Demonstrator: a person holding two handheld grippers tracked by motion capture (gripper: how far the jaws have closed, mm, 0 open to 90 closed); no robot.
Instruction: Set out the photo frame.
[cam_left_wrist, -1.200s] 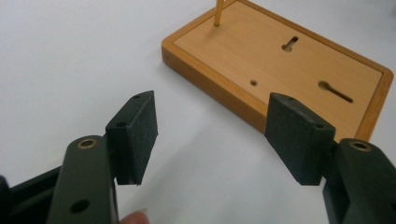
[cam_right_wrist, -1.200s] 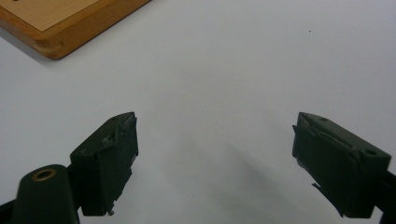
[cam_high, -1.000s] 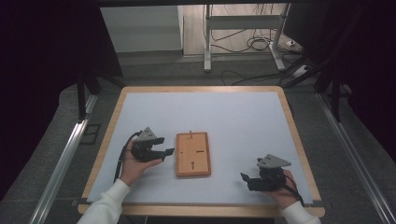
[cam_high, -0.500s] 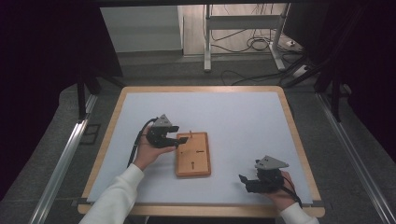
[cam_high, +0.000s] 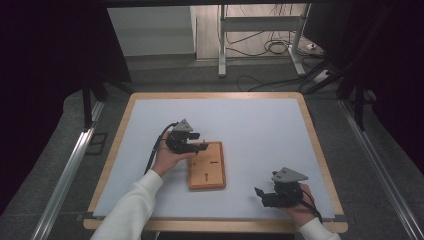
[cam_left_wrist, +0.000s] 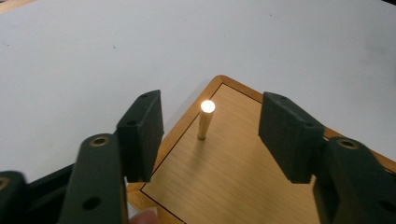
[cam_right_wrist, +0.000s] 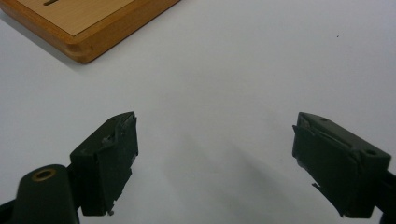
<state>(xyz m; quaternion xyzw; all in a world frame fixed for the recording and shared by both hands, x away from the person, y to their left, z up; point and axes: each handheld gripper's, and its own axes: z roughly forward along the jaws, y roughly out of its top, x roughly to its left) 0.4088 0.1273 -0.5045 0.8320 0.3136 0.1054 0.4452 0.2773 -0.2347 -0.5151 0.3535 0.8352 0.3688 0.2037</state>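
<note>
A wooden board (cam_high: 207, 170) lies on the white table top, left of centre. A short wooden peg (cam_left_wrist: 205, 119) stands upright near one of its corners. My left gripper (cam_high: 199, 145) reaches over the board's far left corner. In the left gripper view its jaws (cam_left_wrist: 212, 133) stand on either side of the peg, and the pads (cam_left_wrist: 142, 130) are clear of it. These jaws have just been closing but still leave a gap to the peg. My right gripper (cam_high: 261, 194) rests near the table's front right, open with nothing between its jaws (cam_right_wrist: 215, 163).
The board's top carries a dark slot (cam_high: 213, 162) and a small mark (cam_high: 205, 175). A corner of the board (cam_right_wrist: 88, 32) lies ahead of my right gripper. The white mat (cam_high: 260, 130) has a wooden rim (cam_high: 215, 95). Cables and a metal stand (cam_high: 260, 30) lie on the floor beyond.
My left hand has moved right and away from the person, from the table beside the board to over its far left corner. Its jaws have narrowed a little. The right hand stayed put.
</note>
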